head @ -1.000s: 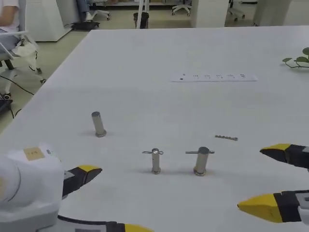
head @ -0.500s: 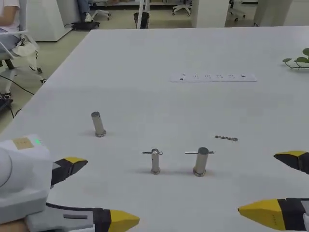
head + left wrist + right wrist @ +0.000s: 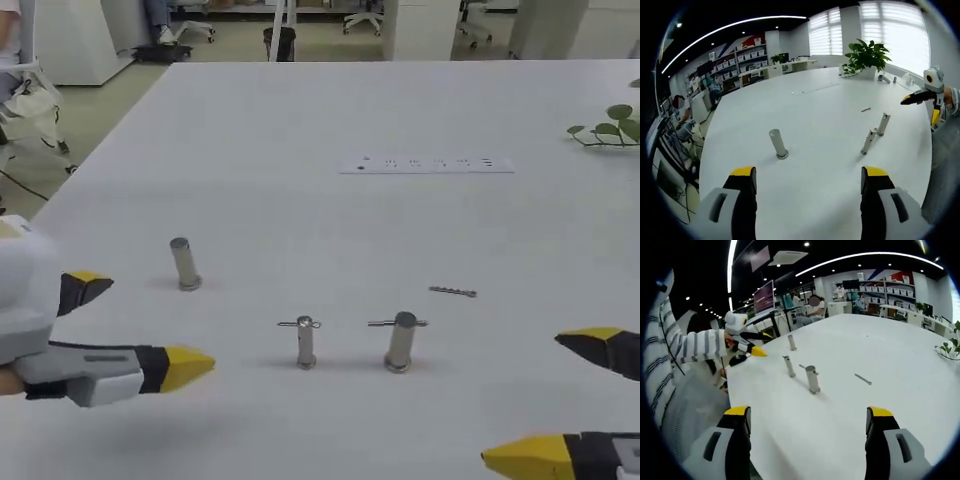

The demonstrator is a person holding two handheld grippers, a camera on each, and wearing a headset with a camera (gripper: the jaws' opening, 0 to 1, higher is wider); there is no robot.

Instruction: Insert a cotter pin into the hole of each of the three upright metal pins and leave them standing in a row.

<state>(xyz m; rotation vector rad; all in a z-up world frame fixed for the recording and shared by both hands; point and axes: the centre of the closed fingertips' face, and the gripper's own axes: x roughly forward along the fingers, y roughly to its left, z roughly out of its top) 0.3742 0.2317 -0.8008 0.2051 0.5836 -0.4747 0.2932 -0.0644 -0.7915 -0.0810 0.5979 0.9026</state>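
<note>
While their jaws stand apart and empty, the left claw (image 3: 145, 325) hovers near the bare pin (image 3: 182, 264), and the right claw (image 3: 535, 400) is cut off by the frame edge. The middle pin (image 3: 305, 342) and the right-hand pin (image 3: 400, 342) each carry a crosswise pin. A loose cotter pin (image 3: 452, 292) lies beyond them on the worktop (image 3: 300, 120).

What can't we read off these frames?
- Cross-hole in the bare left pin: too small in the head view and left gripper view.
- Loose cotter pin: a thin sliver in the head view, shape unreadable.
- Middle pin and right pin: tiny and close together in the left gripper view; tops unreadable there.
- Right tool: body cut off by the head view's edge.
- Strip markings: too small, blurred.
</note>
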